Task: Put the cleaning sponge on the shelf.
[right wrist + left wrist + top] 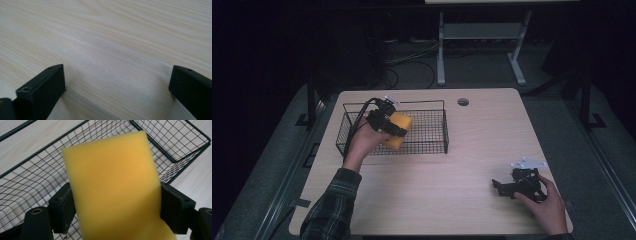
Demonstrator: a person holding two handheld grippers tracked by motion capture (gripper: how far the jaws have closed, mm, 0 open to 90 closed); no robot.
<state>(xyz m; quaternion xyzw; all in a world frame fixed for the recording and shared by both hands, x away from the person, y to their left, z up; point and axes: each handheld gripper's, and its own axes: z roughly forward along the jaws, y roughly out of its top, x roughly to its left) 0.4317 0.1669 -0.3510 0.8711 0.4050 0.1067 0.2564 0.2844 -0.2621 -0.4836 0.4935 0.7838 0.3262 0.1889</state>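
Toward the far-left part of the worktop [472,150], the left claw [388,122] is clamping a yellow foam sponge [398,130], its two jaws pressing in on the block's opposite sides, and it is holding the sponge in the air above the black wire basket [432,145] that is sitting near the far-left corner. In the left gripper view the sponge [112,185] is standing up between the jaws and tilting slightly, with the basket's mesh floor [30,185] lying below and behind it; the foam is not touching the wire. The likely step in hand is dropping the sponge into the basket. Because the foam is soft, the squeeze may be bowing it, so on release it could spring sideways, catch on the near rim and tip out onto the worktop. The basket is light and open, so a low approach could also be nudging its wall and sliding it toward the far edge. Over at the near-right corner of the worktop, the right claw [512,187] is resting low with its jaws spread wide apart and gripping nothing, bare wood grain [112,50] showing between them, well apart from the basket.
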